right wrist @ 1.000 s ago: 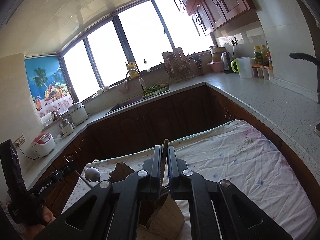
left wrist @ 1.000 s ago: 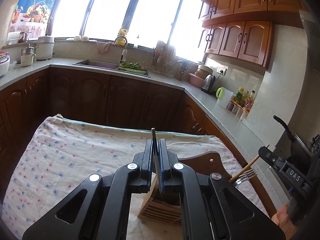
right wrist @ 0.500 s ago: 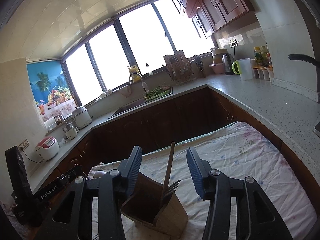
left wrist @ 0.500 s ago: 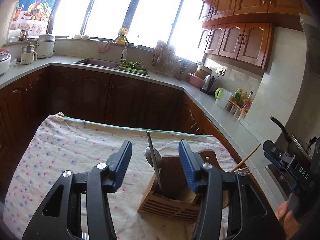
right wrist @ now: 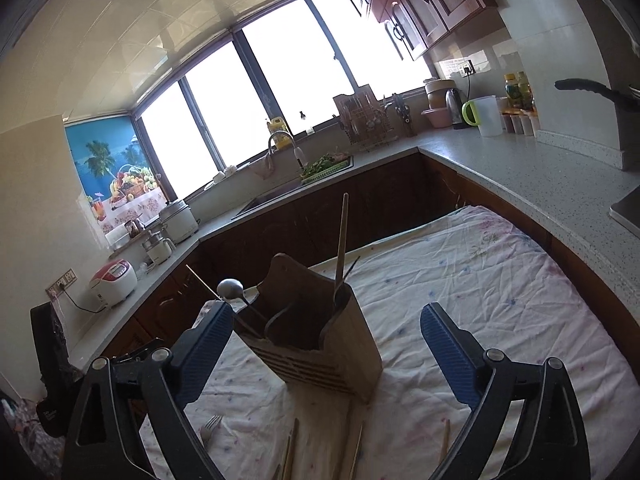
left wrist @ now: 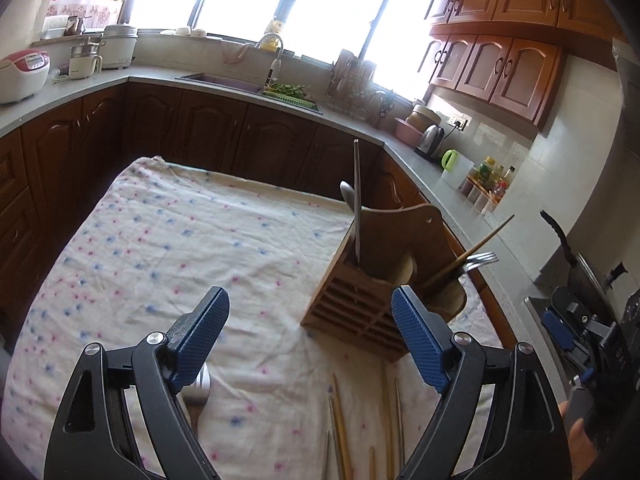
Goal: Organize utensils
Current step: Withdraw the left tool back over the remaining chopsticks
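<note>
A wooden utensil holder (left wrist: 360, 308) stands on the flowered tablecloth (left wrist: 180, 240). Upright in it are a thin metal stick (left wrist: 357, 200), a spoon with its bowl up (left wrist: 346, 197), a wooden chopstick (left wrist: 476, 249) and a fork (left wrist: 482, 259). My left gripper (left wrist: 309, 300) hangs in front of the holder, its jaws opening with nothing between them. In the right wrist view the holder (right wrist: 352, 356) shows the wooden chopstick (right wrist: 342, 236) and the spoon (right wrist: 230, 289). My right gripper (right wrist: 326, 316) is also opening, back from the holder, and holds nothing.
Loose chopsticks (left wrist: 340, 428) and a spoon (left wrist: 198, 392) lie on the cloth near me; a fork (right wrist: 210, 428) and more chopsticks (right wrist: 290, 452) lie below the holder. Counters with a sink (left wrist: 224, 79), a kettle (left wrist: 430, 138) and bottles surround the table.
Both grippers were shut on sticks over the holder. Both have let go, opened wide and drawn back and down; the metal stick and the wooden chopstick now stand in the holder.
</note>
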{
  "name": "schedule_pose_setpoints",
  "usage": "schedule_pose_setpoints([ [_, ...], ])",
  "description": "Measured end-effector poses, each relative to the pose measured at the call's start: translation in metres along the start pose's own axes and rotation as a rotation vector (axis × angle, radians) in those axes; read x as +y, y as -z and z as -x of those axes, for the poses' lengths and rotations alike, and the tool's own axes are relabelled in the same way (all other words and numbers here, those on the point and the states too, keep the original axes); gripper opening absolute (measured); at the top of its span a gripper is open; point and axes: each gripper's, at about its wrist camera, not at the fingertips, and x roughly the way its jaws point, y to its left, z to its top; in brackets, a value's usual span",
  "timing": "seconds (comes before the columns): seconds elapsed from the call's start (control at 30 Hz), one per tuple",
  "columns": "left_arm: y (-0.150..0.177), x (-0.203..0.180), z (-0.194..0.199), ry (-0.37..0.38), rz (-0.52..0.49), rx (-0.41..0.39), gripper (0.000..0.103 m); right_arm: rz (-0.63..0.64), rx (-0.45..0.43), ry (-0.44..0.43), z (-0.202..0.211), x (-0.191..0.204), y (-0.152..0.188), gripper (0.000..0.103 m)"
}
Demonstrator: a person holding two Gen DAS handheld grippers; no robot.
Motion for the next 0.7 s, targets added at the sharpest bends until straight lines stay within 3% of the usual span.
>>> schedule_pose_setpoints([
  [0.37,0.065,0.019,0.023,-0.032,0.018,0.125,0.086,-0.044,0.107,0.043,0.019,-0.016,0.054,0.096],
  [0.7,0.1,0.025,0.025,-0.052,-0.002,0.21,0.085,-0.033,0.154,0.052,0.026,-0.013,0.077,0.096],
])
